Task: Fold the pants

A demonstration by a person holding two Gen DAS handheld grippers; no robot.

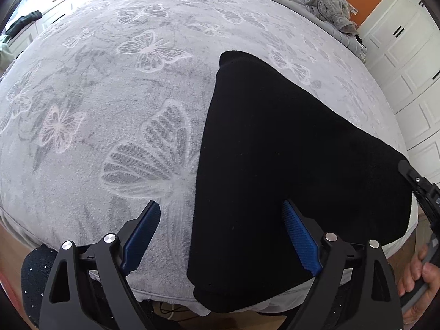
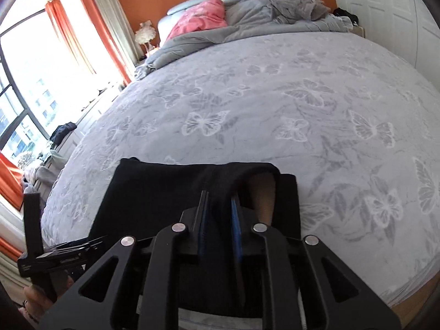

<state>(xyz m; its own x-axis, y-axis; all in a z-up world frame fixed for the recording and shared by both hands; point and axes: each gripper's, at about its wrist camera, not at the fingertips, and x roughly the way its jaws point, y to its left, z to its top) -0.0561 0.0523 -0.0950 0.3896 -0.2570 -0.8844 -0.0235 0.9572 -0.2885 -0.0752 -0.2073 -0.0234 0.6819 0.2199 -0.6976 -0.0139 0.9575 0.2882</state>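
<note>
Here the black pants (image 1: 288,165) were seen lying flat on the bed (image 1: 110,96), at its near edge. The right tongs (image 2: 218,209) were clenched on a raised fold of the pants; the left tongs (image 1: 220,236) were spread wide, straddling the pants' left edge. Ideally, that edge would be pinched squarely before anything was lifted.

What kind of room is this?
A bedroom, most likely: a big bed with a butterfly-print cover, a rumpled duvet and a pink pillow at its head, and white wardrobe doors beside it. Black pants lie on the bed.
</note>
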